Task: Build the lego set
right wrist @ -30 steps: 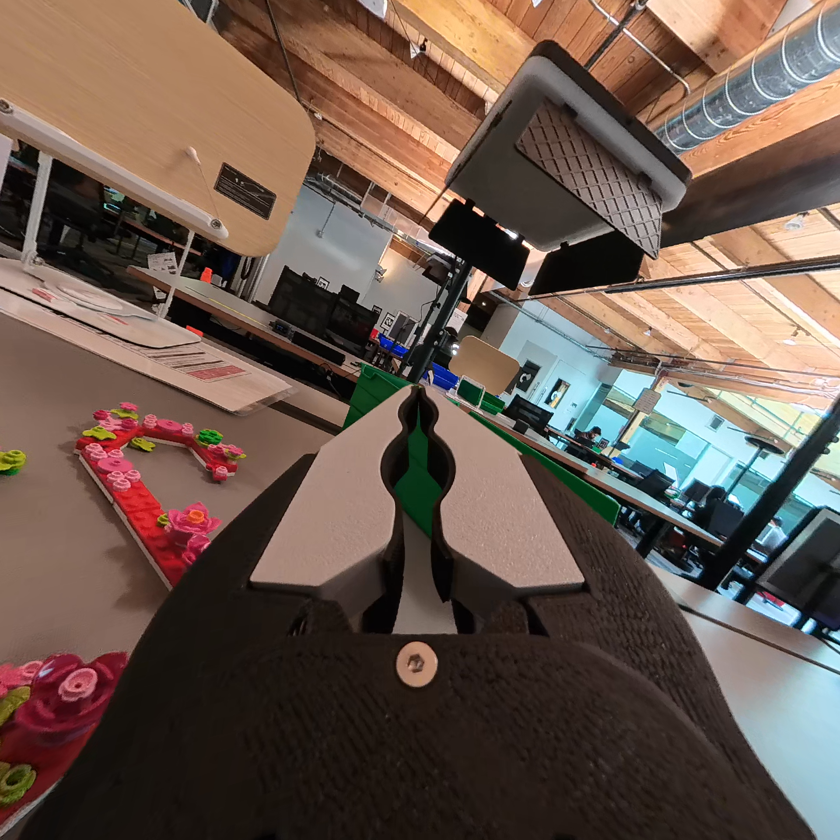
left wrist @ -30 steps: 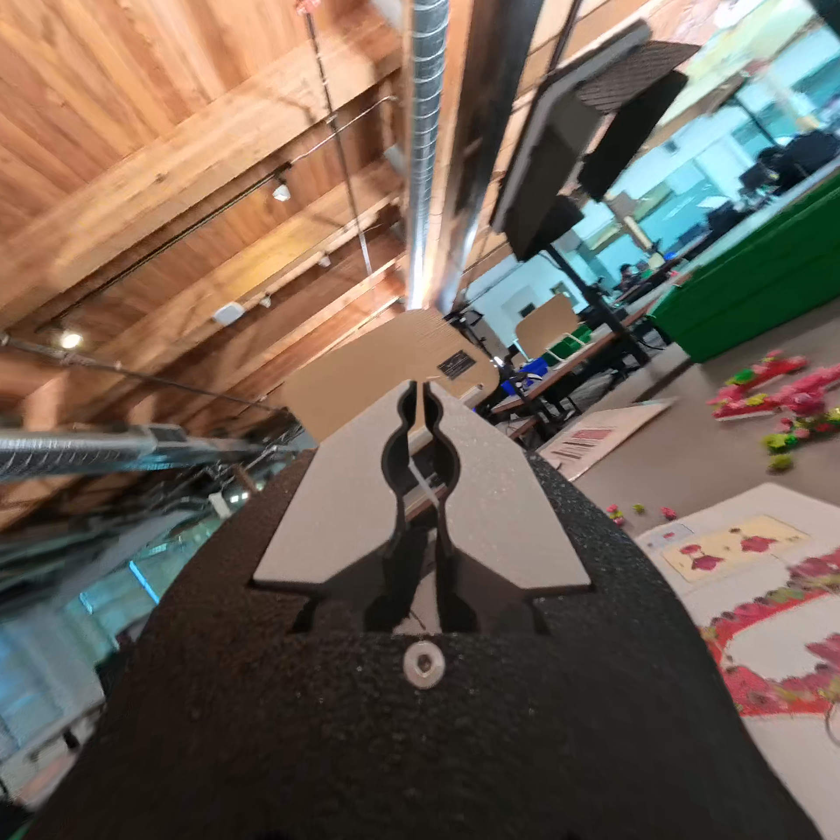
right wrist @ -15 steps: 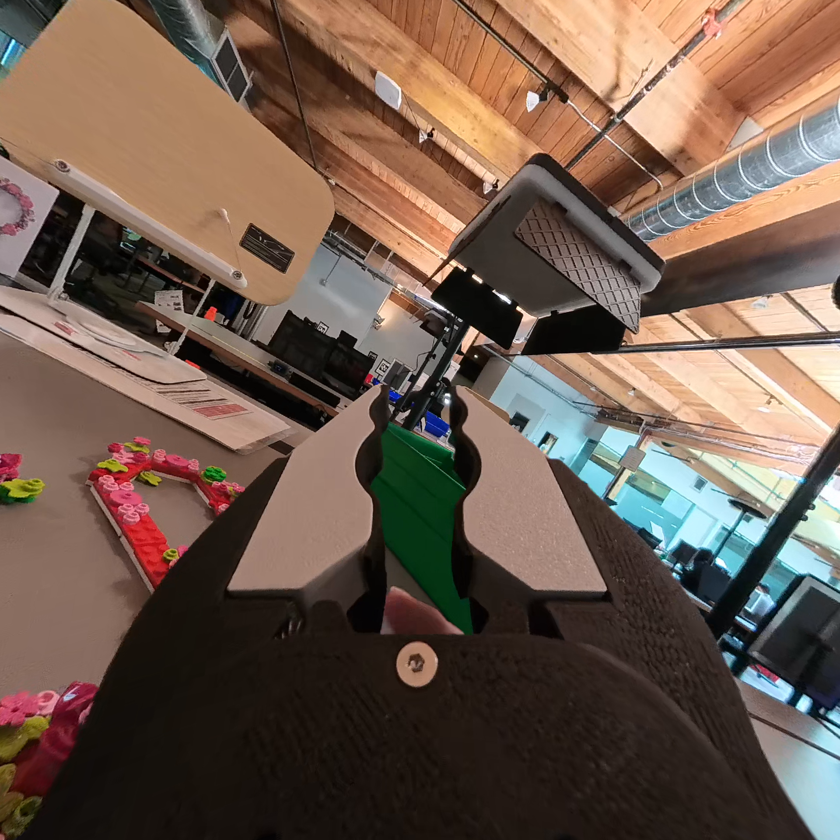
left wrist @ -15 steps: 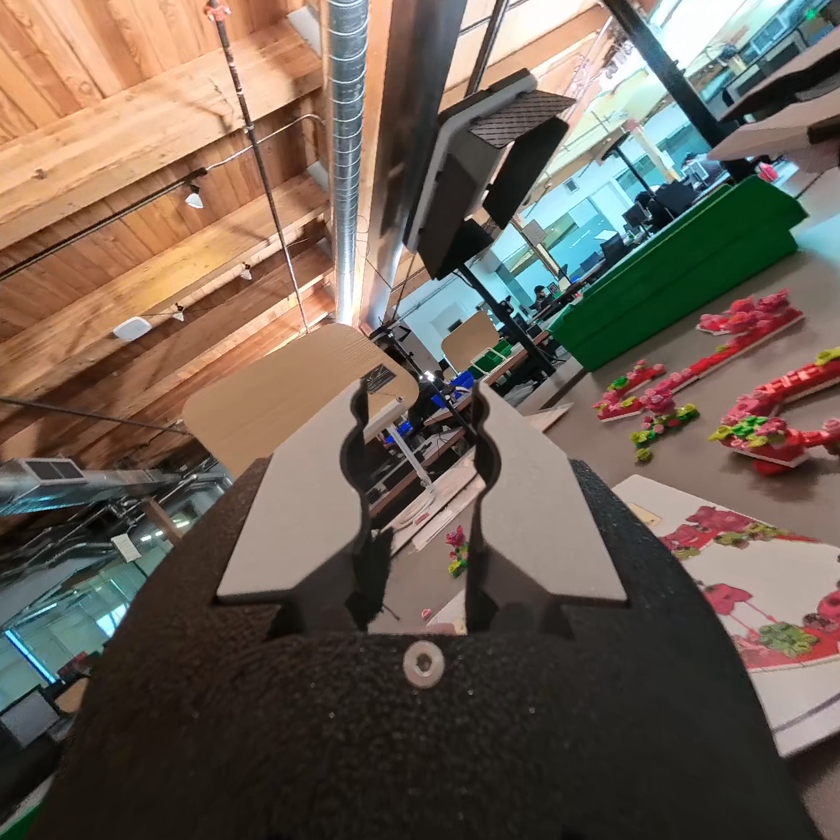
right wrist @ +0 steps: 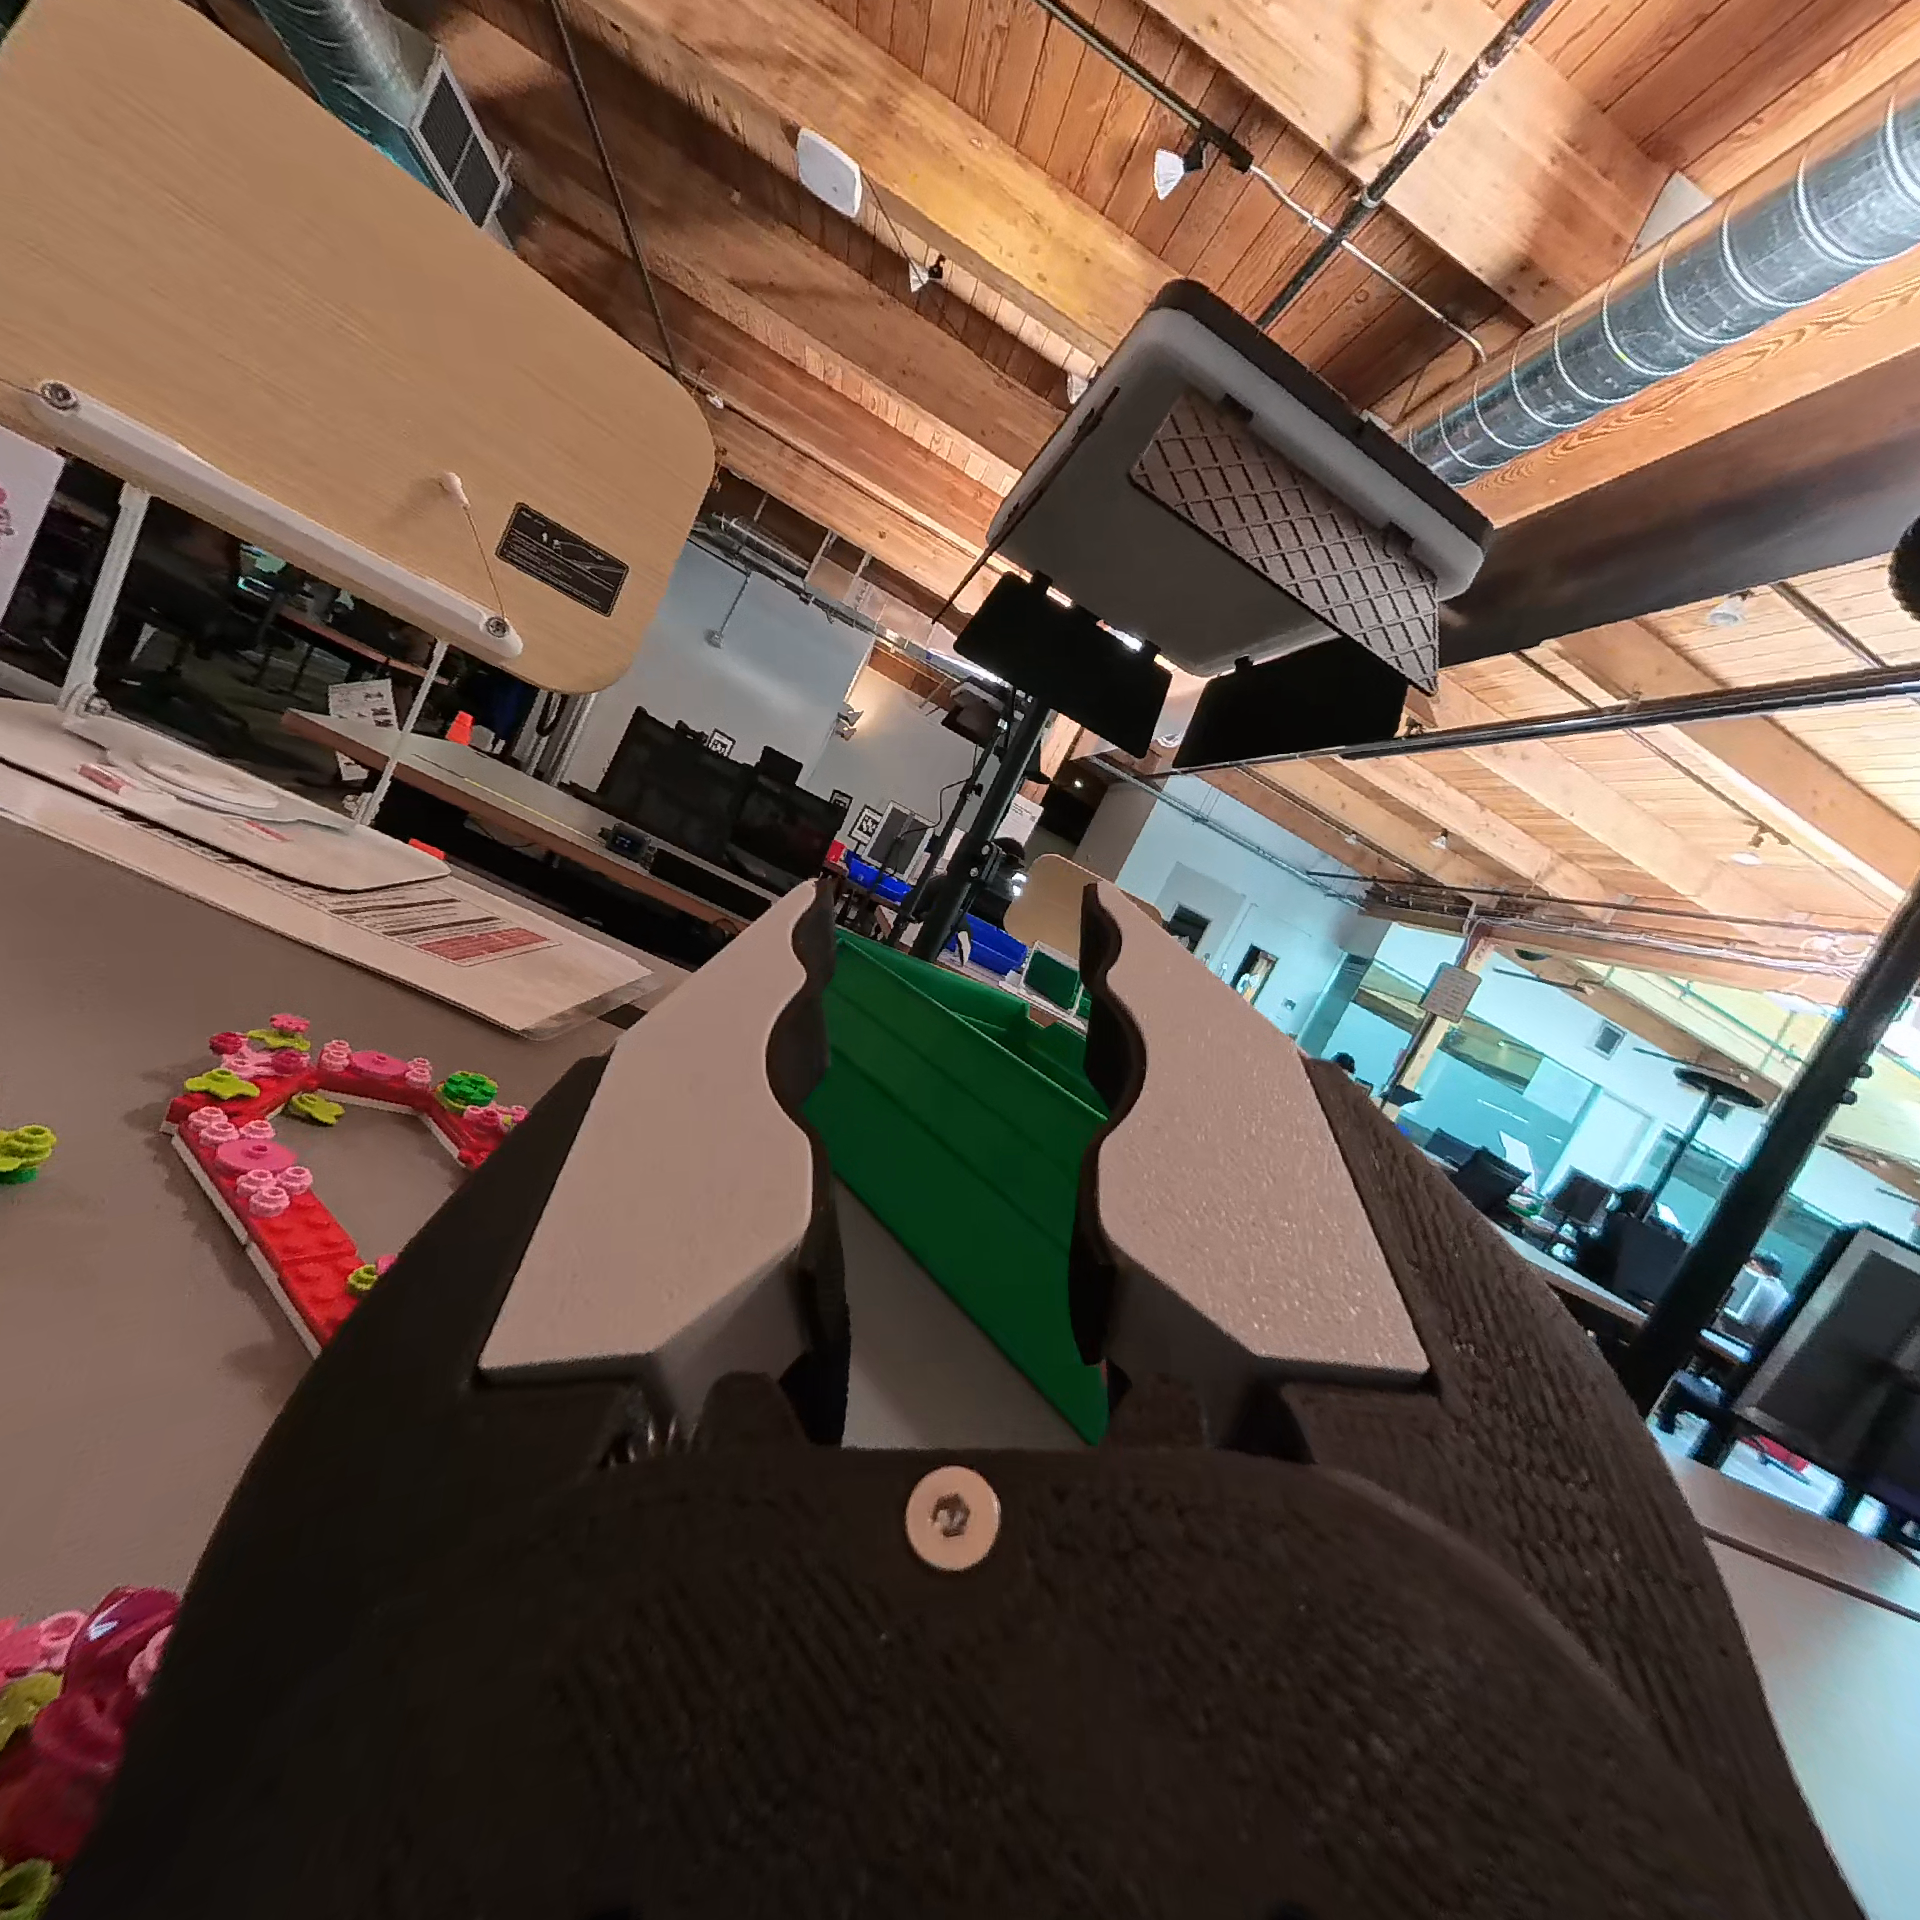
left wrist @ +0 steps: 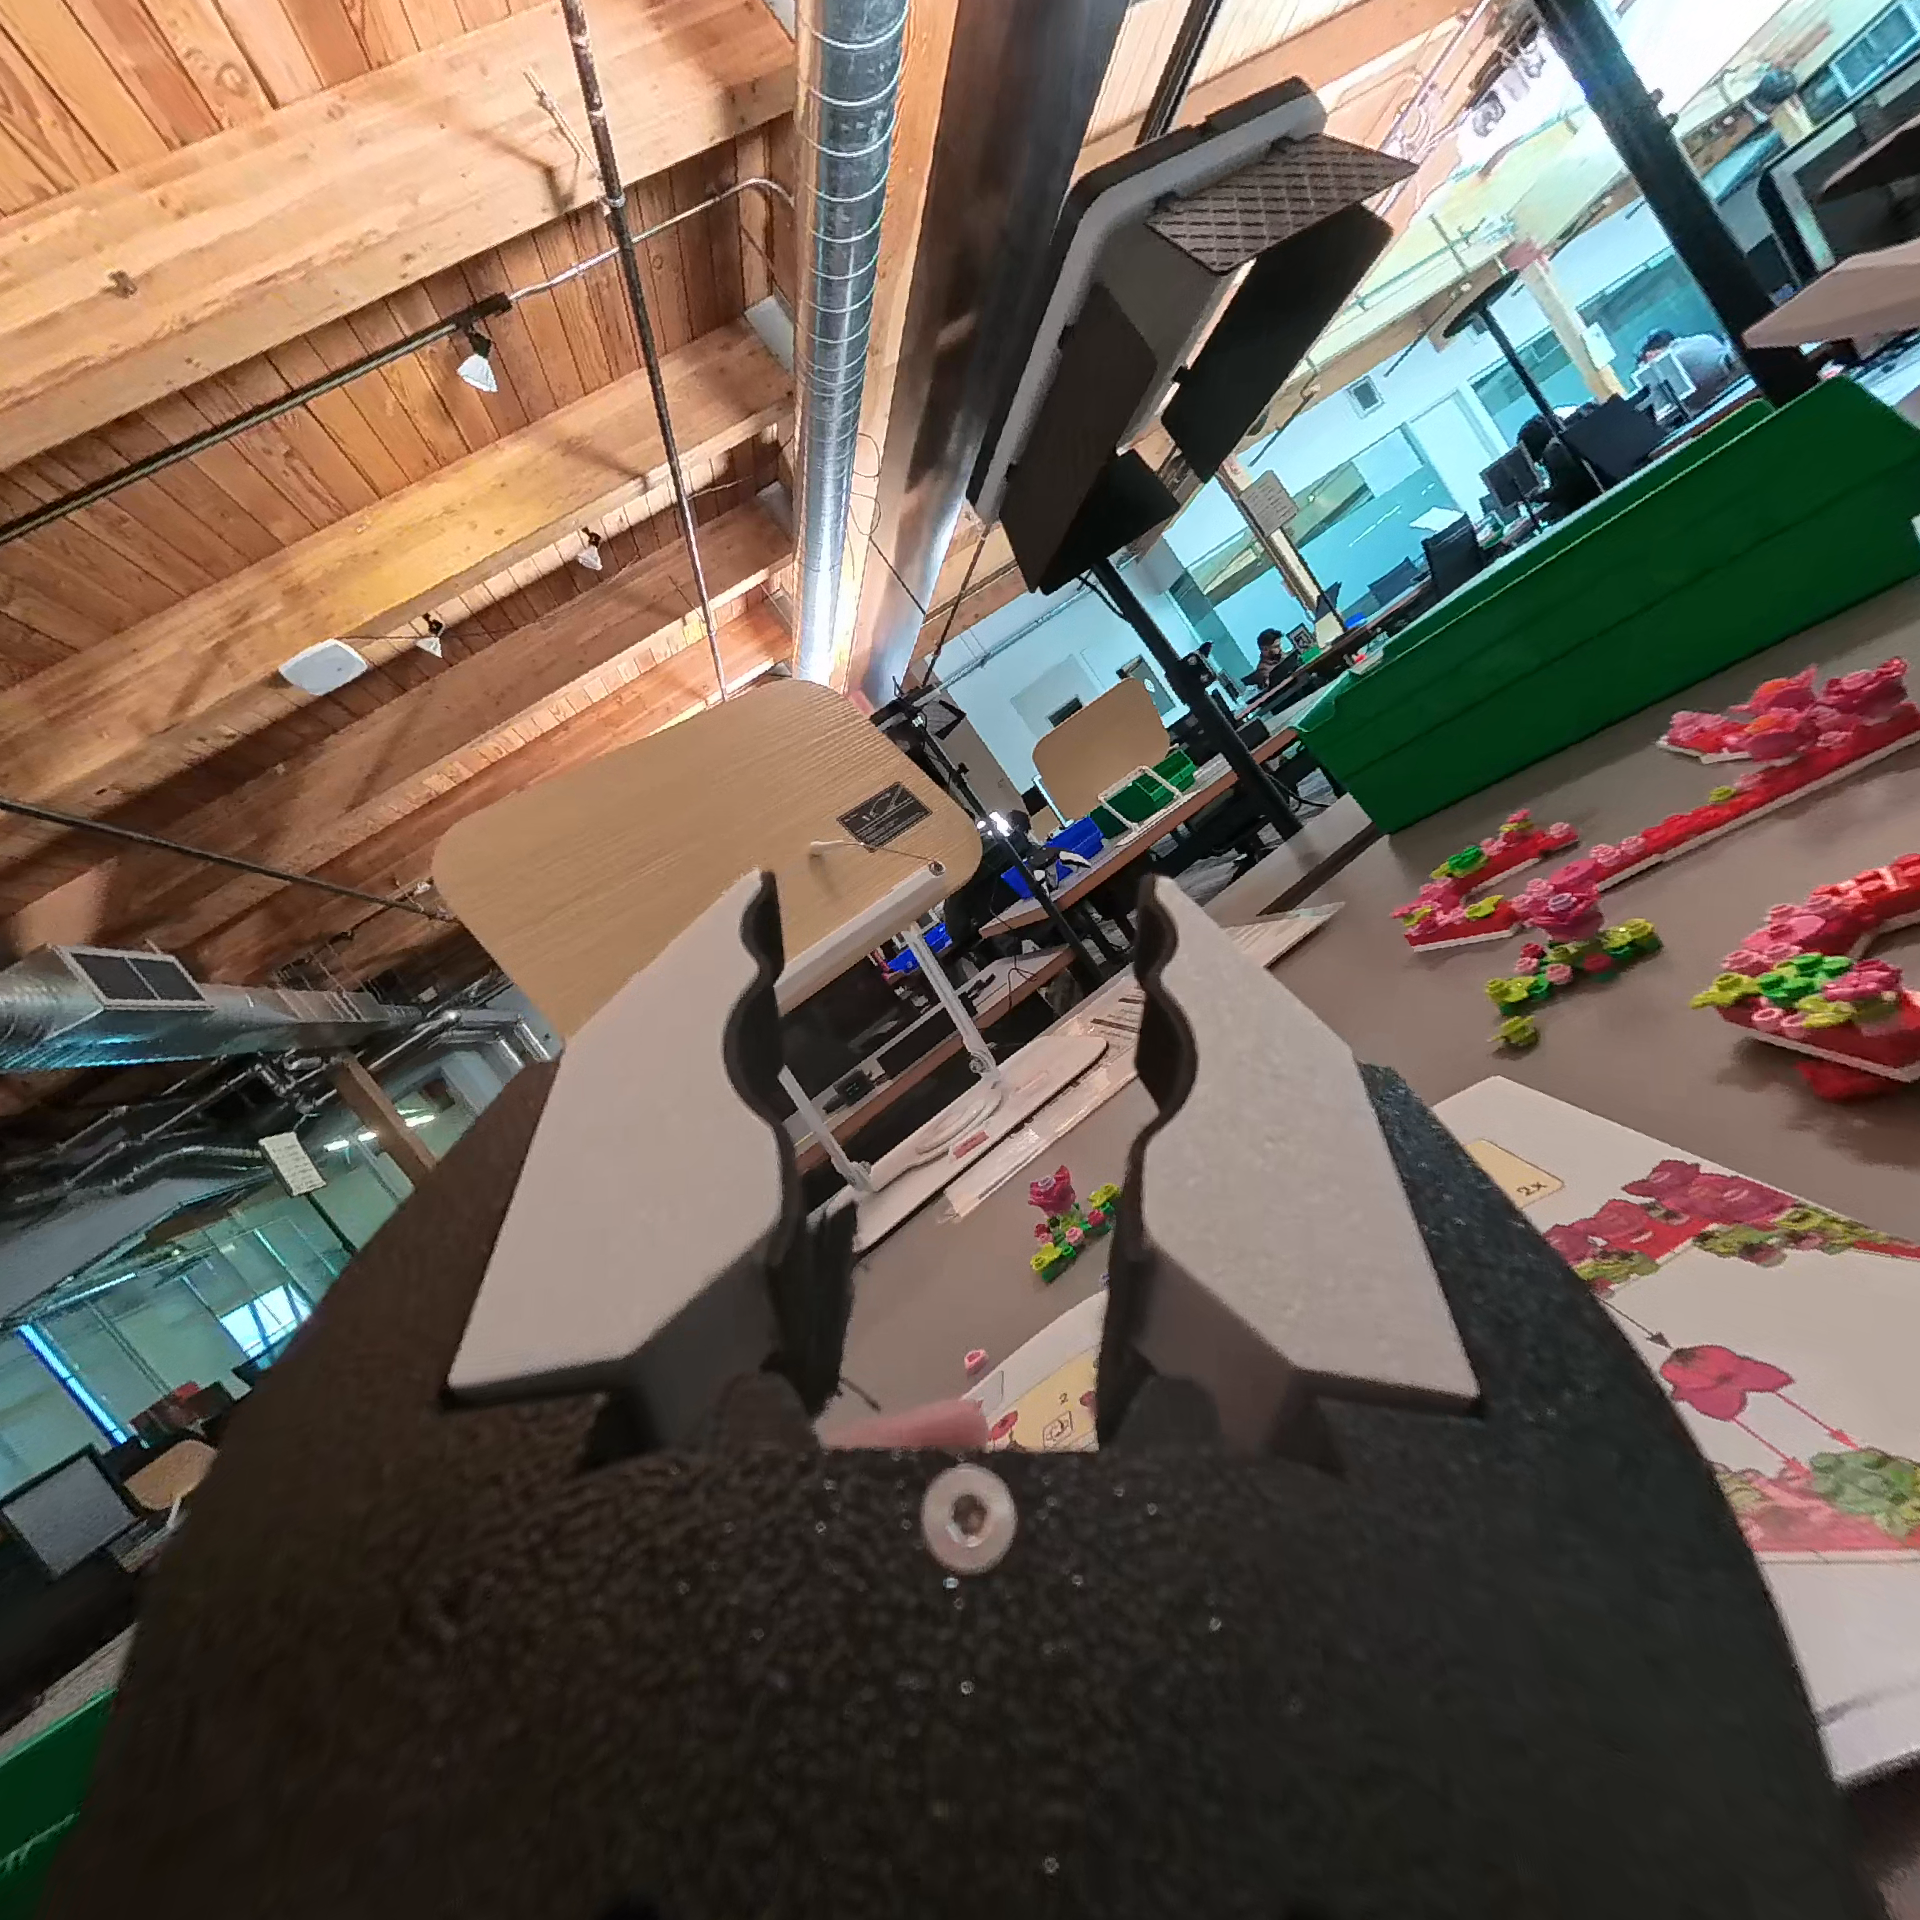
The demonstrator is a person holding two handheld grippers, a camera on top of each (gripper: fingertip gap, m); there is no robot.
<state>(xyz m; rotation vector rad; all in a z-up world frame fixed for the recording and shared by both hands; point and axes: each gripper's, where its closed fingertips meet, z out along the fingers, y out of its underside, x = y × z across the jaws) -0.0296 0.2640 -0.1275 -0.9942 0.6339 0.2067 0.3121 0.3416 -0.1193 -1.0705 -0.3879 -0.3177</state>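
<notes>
- Red-and-pink lego sections [left wrist: 1808, 997] lie on the grey worktop [left wrist: 1621, 1049], beyond the instruction sheet [left wrist: 1766, 1351].
- Left claw [left wrist: 956, 904] and right claw [right wrist: 951, 914] are both released, empty, tilted upward.
- Risk: descending blind could scatter the loose flower cluster [left wrist: 1070, 1221] near the sheet.

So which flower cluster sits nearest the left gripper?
The small lone cluster, seen between the open fingers of the left gripper, beside the instruction sheet. The other red and pink sections lie farther right across the table.

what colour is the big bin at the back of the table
Bright green. The bin shows best in the left wrist view, behind the red and pink lego pieces.
</notes>
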